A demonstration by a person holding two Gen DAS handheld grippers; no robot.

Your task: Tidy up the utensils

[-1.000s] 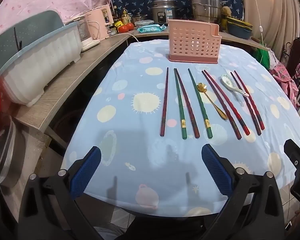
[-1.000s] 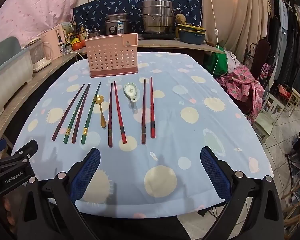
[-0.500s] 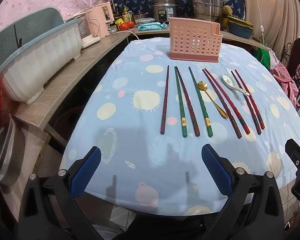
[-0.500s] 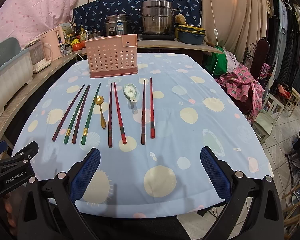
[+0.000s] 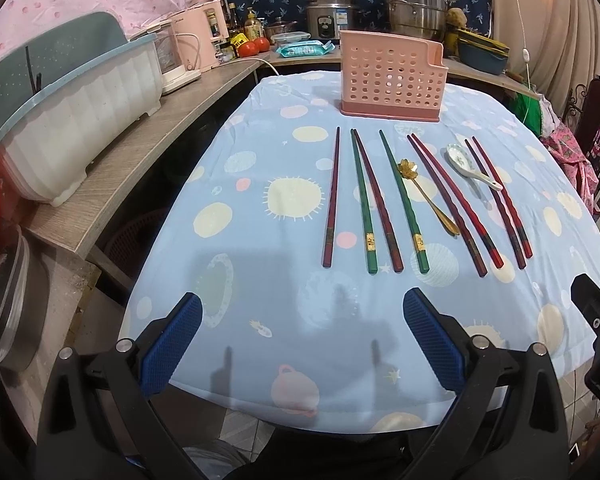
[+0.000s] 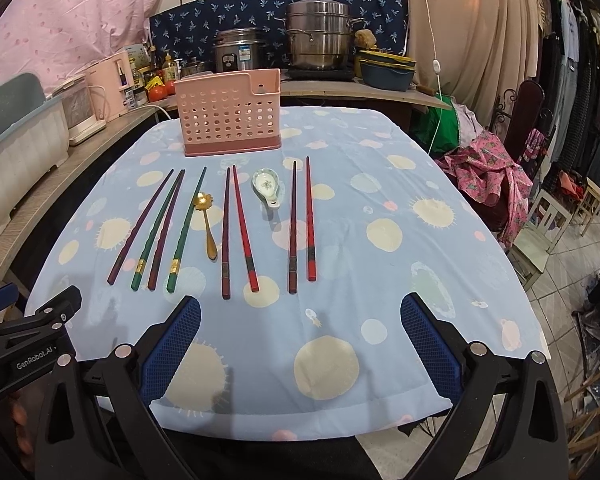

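Nearest, over the near edge of the table (image 6: 332, 408): left tongs (image 5: 302, 344) and right tongs (image 6: 300, 344), both spread wide, blue pads apart, nothing between them, neither touching any utensil.

Just beyond, in a row across the middle of the table: thick ends toward the near edge, tips toward the far edge. From the left edge: dark red chopstick (image 5: 332, 196), green chopstick (image 5: 363, 204) with another dark red one touching it near the tips, second green chopstick (image 5: 403, 202), gold spoon (image 5: 428, 196), red pair (image 6: 236, 232), ceramic spoon (image 6: 266, 188), second red pair (image 6: 302, 226).

Farthest, near the far edge: pink perforated holder (image 6: 230, 114), upright, apparently unfilled.

Risks, as judged from here:
- Thin sticks flat on soft cloth: likely to roll or slide away under a closing pad; cloth itself liable to get pinched and dragged, disturbing the whole row.
- Crowded green and dark red sticks: easy to catch two at once or flick a neighbour.
- Long stick held at one end: apt to swing and strike the holder rim.
- Light holder: could tip or skid if pushed.
- Ceramic spoon: smooth, curved, prone to slip and chip.
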